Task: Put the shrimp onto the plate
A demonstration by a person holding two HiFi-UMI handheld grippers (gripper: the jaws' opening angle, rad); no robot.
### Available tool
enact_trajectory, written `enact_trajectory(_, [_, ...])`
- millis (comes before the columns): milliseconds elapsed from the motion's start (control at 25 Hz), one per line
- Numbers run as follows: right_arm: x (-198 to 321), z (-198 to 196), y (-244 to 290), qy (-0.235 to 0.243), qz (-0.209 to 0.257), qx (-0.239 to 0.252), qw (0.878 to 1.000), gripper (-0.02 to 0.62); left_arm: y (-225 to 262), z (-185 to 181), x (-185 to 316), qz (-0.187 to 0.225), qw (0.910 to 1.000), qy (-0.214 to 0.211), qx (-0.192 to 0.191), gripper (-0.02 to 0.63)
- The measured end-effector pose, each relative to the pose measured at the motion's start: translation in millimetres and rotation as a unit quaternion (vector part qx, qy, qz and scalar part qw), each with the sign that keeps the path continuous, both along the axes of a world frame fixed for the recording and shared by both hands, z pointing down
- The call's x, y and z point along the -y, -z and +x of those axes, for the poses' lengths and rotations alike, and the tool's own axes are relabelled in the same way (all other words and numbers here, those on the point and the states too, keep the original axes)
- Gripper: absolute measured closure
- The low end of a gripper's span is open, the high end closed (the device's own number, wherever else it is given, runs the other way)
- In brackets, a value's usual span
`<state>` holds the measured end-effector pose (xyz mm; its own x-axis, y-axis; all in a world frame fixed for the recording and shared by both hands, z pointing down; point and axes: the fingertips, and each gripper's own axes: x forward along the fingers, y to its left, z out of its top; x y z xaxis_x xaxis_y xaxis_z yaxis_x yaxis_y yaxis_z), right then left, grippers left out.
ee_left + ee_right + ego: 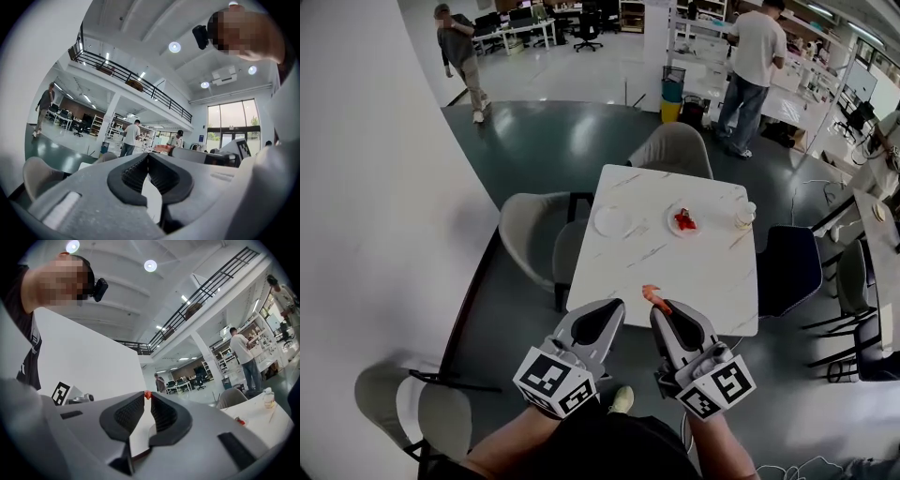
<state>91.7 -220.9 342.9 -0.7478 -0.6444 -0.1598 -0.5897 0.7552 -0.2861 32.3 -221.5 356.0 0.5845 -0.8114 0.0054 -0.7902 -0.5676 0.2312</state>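
Orange shrimp [653, 296] hung pinched at just the tip of my right tongs [657, 306], far from the plate [672, 229], so I feared a shake could drop it; my left tongs [618, 304] sat closed, empty.

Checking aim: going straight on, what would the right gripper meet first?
Probably nothing close: right gripper, shut on the shrimp, points level above the table, toward the white wall edge; depth unclear.

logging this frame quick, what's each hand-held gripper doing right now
left hand-held gripper: closed, nothing between its jaws.
right hand-held gripper: closed on the shrimp.
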Motion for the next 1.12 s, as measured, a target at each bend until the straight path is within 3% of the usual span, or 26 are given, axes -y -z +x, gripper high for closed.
enact_trajectory(240, [54.6,-20.0,-13.4,0.008,-0.012,-0.009,1.000,0.549,-10.6,-18.3,57.8,-0.006,0.9999,0.011,-0.002,0.597])
enact_trajectory(600, [157.7,-63.9,-28.1,-0.008,-0.008,-0.037,0.999,0.549,-31.1,-56.8,164.9,-0.010,0.9999,-0.006,-0.002,0.597])
enact_trajectory(1120, [276.4,-92.9,-105.4,0.000,-0.041,-0.082,0.996,0.549,-104.8,-85.2,280.6,-0.038,0.9992,0.006,0.001,0.597])
